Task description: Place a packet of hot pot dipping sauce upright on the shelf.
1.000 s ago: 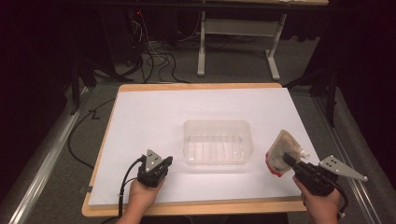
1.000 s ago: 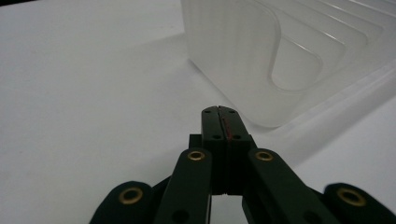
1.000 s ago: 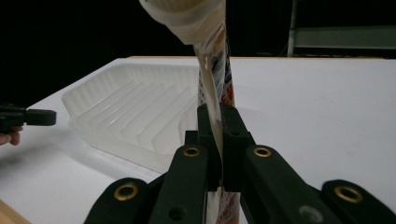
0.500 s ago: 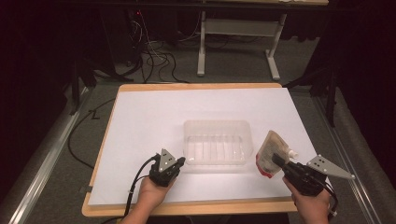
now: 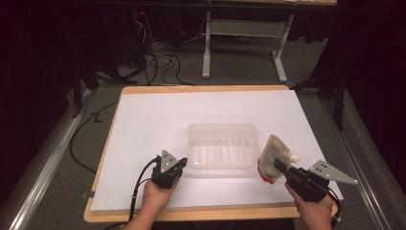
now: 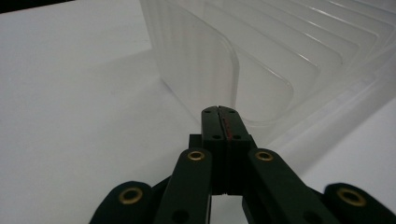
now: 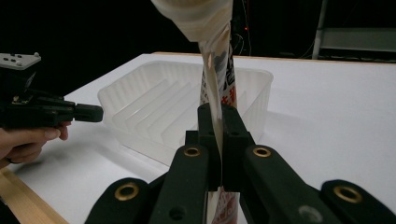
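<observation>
Plastic tray [image 5: 221, 145] now has the clenched, empty left gripper [image 5: 167, 171] at its corner; right gripper [image 5: 282, 167], grasping the pouch [image 5: 274, 153], has edged closer, probably to drop it in.

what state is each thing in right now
tray: empty, upright on the table, nothing gripping it
pouch: lifted off the table beside the tray's right end, cap on, clamped in the right tongs
left tongs: shut on nothing, tips at the tray's near left corner
right tongs: shut on the pouch
table: white sheet lying flat over it
</observation>
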{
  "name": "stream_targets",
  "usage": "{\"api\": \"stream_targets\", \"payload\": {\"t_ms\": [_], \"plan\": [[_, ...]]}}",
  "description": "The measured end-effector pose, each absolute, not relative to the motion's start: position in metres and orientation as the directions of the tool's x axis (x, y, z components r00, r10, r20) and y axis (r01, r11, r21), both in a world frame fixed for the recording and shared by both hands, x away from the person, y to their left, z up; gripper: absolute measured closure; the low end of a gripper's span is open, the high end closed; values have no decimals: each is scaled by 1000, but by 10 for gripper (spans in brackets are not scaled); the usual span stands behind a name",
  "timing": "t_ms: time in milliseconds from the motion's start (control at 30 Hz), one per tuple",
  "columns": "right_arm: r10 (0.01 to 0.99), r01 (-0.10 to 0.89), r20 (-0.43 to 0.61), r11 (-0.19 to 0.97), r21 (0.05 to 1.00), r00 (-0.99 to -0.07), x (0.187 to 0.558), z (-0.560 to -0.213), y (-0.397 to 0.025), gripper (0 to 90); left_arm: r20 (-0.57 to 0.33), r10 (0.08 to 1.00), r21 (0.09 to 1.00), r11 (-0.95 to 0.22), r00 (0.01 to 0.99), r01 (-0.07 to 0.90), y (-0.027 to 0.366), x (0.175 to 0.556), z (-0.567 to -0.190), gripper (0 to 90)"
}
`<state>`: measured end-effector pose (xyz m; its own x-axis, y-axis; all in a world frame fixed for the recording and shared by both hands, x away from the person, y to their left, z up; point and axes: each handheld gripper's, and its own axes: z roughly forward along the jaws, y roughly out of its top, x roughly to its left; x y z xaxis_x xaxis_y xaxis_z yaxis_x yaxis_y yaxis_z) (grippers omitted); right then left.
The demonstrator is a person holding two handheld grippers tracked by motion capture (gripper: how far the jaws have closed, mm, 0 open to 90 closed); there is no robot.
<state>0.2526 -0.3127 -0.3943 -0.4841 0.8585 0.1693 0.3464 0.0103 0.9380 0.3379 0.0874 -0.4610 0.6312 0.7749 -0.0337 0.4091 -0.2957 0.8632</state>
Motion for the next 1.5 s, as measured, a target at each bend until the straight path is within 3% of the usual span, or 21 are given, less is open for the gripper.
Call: {"api": "stream_targets", "payload": {"t_ms": [367, 400, 500, 567, 633, 700, 933, 1133, 1500], "plan": [[854, 347, 167, 16, 938, -492, 251, -394, -305, 900, -17, 753, 865, -319, 658, 387, 80, 338, -459, 900], [850, 345, 167, 19, 938, -500, 251, -394, -303, 900, -18, 763, 866, -312, 646, 392, 83, 338, -458, 846], [846, 341, 162, 25, 940, -509, 252, -393, -300, 900, -19, 778, 867, -300, 627, 398, 90, 338, -458, 819], [839, 338, 168, 21, 941, -518, 253, -392, -297, 900, -36, 791, 869, -276, 611, 409, 100, 338, -458, 716], [833, 337, 168, 23, 941, -527, 255, -392, -293, 900, -36, 804, 870, -267, 593, 415, 108, 337, -458, 709], [824, 339, 172, 26, 941, -540, 258, -391, -288, 900, -34, 810, 869, -265, 586, 417, 114, 334, -459, 624], [795, 342, 174, 45, 939, -582, 277, -391, -264, 900, -52, 832, 867, -238, 553, 439, 142, 322, -460, 531], [810, 365, 173, 54, 930, -561, 292, -395, -253, 900, -66, 855, 869, -204, 515, 450, 167, 310, -460, 503], [828, 361, 156, 60, 931, -539, 307, -399, -245, 900, -51, 850, 871, -220, 525, 440, 174, 298, -460, 488]]}}
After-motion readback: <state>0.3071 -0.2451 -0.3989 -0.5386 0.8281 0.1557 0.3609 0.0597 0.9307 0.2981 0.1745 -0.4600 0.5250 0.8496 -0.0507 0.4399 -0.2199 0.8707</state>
